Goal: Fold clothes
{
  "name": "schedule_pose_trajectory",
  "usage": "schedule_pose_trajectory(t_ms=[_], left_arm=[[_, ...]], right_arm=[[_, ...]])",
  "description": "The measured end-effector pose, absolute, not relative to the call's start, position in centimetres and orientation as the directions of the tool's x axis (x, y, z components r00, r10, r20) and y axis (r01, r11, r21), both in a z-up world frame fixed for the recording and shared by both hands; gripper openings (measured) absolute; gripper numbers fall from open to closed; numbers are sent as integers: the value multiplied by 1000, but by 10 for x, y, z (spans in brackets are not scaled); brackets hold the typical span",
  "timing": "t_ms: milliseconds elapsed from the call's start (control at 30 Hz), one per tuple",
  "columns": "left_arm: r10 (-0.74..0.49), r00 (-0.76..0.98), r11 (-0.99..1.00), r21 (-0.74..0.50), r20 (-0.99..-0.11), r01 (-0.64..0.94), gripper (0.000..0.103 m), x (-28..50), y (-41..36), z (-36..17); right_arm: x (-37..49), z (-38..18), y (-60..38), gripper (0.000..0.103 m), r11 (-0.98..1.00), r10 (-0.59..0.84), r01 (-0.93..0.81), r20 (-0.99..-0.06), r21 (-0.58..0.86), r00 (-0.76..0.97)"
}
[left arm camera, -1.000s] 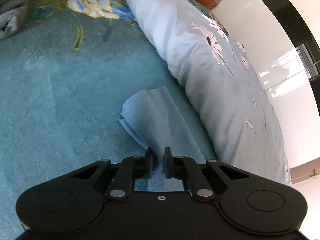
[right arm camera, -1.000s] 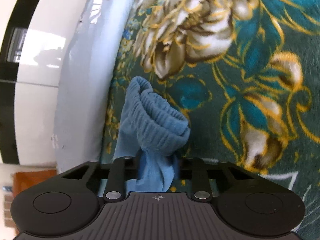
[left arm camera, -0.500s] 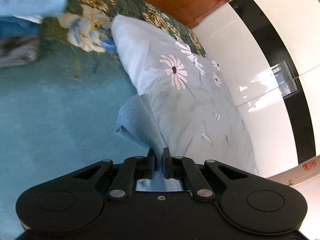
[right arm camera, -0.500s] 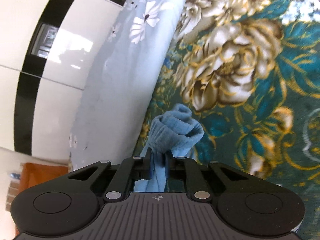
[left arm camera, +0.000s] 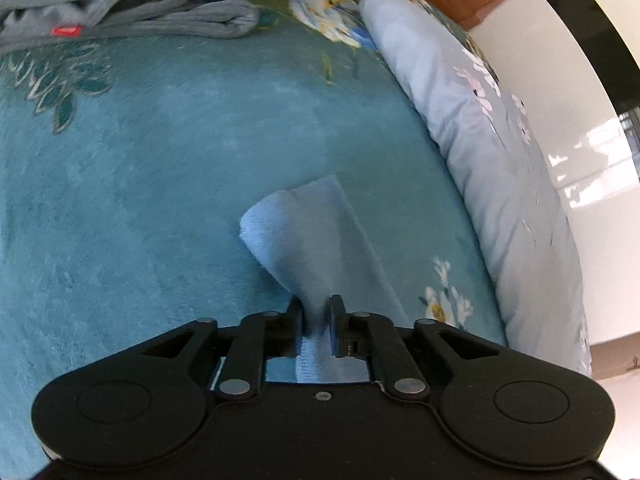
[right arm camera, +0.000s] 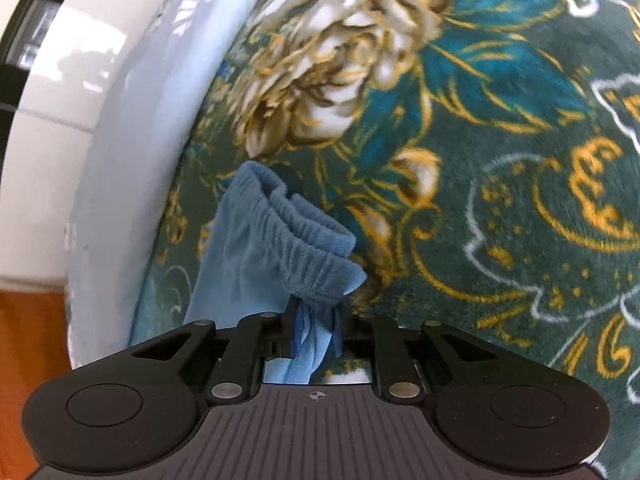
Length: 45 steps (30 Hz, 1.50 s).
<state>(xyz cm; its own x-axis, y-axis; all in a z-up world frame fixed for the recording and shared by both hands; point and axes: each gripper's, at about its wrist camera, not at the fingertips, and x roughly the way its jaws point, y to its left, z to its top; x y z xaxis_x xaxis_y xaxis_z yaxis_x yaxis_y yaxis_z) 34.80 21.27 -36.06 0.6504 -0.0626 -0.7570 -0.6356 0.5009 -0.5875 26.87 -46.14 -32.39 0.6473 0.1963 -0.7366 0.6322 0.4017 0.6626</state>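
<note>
Left wrist view, left gripper (left arm camera: 316, 312) and right gripper (right arm camera: 316, 316) jaws opening around blue garment (left arm camera: 308, 236), wide teal blanket (left arm camera: 140, 168) beyond.

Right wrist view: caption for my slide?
Right gripper, jaws opening, with the blue garment's elastic waistband between them over the floral blanket.

Teal floral bedspread (left arm camera: 160, 160) w/ pale quilt (left arm camera: 500, 152), glossy white wardrobe (left arm camera: 568, 92).

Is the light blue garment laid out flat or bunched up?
Bunched: the light blue garment hangs gathered from the right tongs, its elastic waistband crumpled.
</note>
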Motion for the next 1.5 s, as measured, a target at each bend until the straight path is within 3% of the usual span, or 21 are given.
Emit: schedule_pose_trajectory(t_ms=[33, 67, 167, 333, 533, 733, 1000, 1233, 1500], left_arm=[[-79, 648, 501, -592, -758, -631, 28, 349, 213, -358], [-86, 642, 507, -588, -762, -630, 31, 348, 212, -352], [-93, 622, 528, -569, -777, -631, 38, 333, 205, -337], [-167, 586, 578, -560, -793, -594, 42, 301, 173, -313], [-428, 488, 723, -612, -761, -320, 46, 300, 82, -327], [-561, 355, 775, -625, -748, -92, 48, 322, 15, -365], [-557, 324, 830, -506, -764, 235, 52, 326, -43, -376], [-543, 386, 837, -442, -746, 324, 53, 338, -70, -384], [-507, 544, 839, -236, -669, 491, 54, 301, -99, -328]], right_arm=[[270, -320, -462, 25, 414, 207, 625, -737, 662, 643], [269, -316, -462, 31, 419, 213, 619, -734, 665, 644], [256, -301, -463, 33, 445, 202, 601, -728, 664, 655], [243, -287, -471, 35, 545, 189, 538, -720, 643, 668], [265, -288, -480, 35, 715, 180, 445, -757, 539, 628], [261, -281, -473, 35, 755, 212, 385, -752, 531, 624], [254, -301, -462, 35, 741, 257, 384, -761, 551, 596], [255, -304, -466, 35, 729, 259, 399, -764, 556, 592], [261, -306, -465, 36, 727, 271, 394, -763, 562, 587]])
